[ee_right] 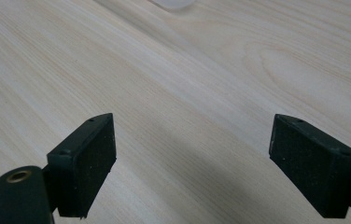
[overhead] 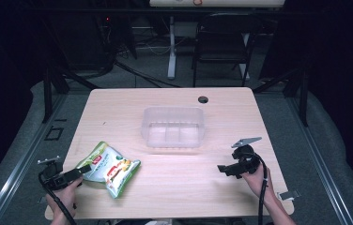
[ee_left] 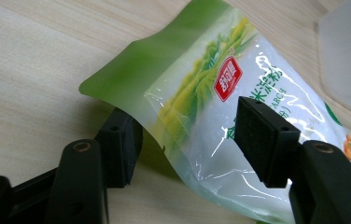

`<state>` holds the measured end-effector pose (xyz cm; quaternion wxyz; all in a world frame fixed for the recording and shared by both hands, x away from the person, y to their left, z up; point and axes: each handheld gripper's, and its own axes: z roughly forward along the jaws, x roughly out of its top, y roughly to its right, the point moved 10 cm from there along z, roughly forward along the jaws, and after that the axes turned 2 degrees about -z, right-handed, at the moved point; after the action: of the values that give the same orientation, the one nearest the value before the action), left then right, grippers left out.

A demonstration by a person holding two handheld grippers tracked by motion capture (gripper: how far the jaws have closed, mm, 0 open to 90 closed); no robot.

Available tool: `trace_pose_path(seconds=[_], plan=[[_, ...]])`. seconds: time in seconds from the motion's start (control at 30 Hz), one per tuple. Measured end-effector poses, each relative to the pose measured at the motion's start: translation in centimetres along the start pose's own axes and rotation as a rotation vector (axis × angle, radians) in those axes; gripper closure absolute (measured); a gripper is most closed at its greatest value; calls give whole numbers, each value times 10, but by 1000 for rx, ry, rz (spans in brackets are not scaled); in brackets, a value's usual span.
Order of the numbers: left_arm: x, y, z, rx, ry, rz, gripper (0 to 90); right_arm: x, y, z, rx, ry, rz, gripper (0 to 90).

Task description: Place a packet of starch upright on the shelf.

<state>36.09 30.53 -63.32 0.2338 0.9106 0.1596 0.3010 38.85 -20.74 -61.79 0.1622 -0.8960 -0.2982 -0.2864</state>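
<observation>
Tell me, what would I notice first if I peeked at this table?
Probably the bright green snack bag, lying near the front left of the wooden table. The left gripper has its black jaws open around the bag's edge, one on each side. Behind it, in the middle of the table, sits a clear plastic box, and the right gripper is open over bare wood at the right.
</observation>
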Motion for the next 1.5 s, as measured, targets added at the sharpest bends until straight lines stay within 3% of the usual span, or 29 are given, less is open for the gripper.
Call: trace_pose_path(seconds=[0.17, 0.27, 0.57, 0.8, 0.9, 1.07, 1.2, 1.3, 1.43, 1.5], plan=[[3, 0, 3, -6, 19, -12, 465, 0, 0, 0, 8, 3, 1, 142], [3, 0, 4, -10, 5, -18, 492, 0, -1, 0, 7, 3, 3, 142], [2, 2, 5, -25, -17, 6, 712, 0, -1, 0, 8, 2, 4, 142], [3, 4, 5, -54, -13, 10, 811, 0, -1, 0, 8, 0, 4, 143], [4, 5, 5, -65, -12, 31, 850, 0, 0, 0, 8, -1, 4, 142], [4, 7, 5, -83, -14, 44, 871, 0, 0, 0, 7, -1, 4, 143], [4, 8, 6, -100, -29, 58, 781, 0, 0, 0, 7, -2, 4, 143], [3, 7, 7, -94, -41, 75, 767, 0, 0, 0, 6, 0, 2, 143], [3, 7, 8, -78, -47, 96, 849, 0, 0, 0, 6, -1, 2, 143], [4, 9, 9, -69, -45, 129, 885, 0, 0, 0, 7, 0, 2, 143]])
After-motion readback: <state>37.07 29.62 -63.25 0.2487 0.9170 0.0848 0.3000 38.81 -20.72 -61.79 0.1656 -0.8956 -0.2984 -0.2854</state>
